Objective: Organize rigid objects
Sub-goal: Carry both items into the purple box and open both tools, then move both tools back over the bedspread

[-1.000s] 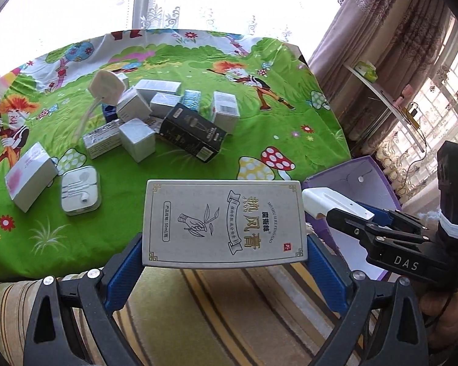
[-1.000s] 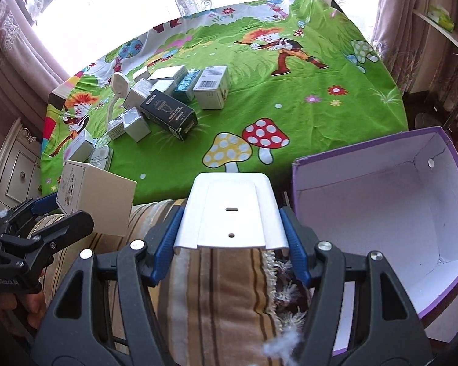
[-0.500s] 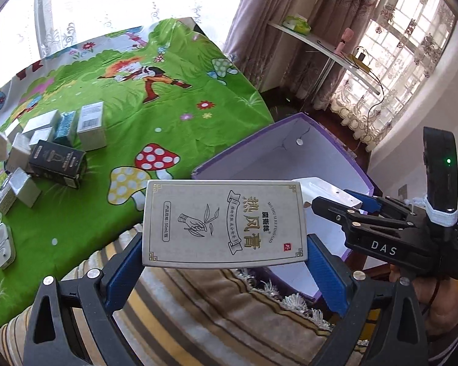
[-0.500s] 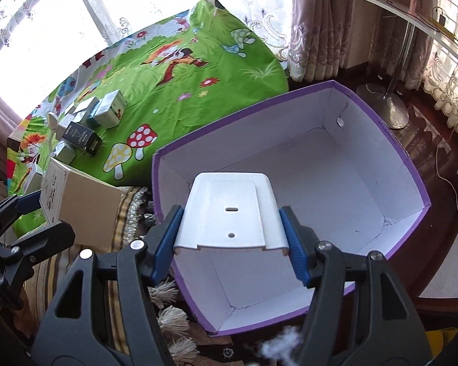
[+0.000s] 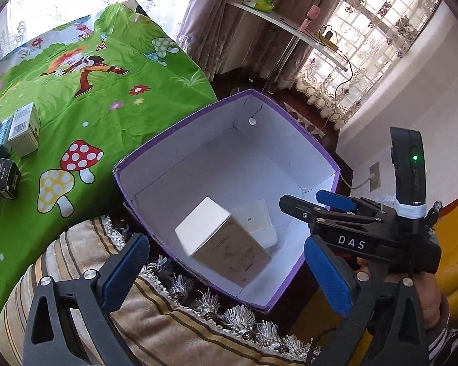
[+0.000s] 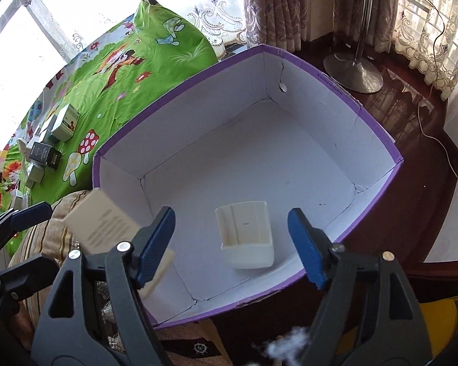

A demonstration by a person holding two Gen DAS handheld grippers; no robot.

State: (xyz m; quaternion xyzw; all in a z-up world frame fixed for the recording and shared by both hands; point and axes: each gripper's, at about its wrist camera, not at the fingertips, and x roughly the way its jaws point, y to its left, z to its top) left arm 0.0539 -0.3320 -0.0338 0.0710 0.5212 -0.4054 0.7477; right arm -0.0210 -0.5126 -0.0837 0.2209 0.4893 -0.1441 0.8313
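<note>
Two grippers hang over a purple-rimmed cardboard box with white inner walls, and neither one is gripping anything. From the left wrist view, the left gripper has its blue pads spread wide with nothing pressed between them; a beige carton with printed lettering sits tilted and blurred just beyond the pads, over the near corner of the box, touching neither pad. From the right wrist view, the right gripper has its jaws opening, and the white plastic holder lies on the box floor close to the near wall, clear of both pads. The same beige carton shows at the left in that view, over the box's near left rim, beside the left gripper's black arm. The box stands on dark flooring against a striped, fringed cushion. Past it, a bed with a bright green cartoon sheet carries several small boxes gathered near its left edge, among them a black carton. A person's hand grips the right tool's handle.
</note>
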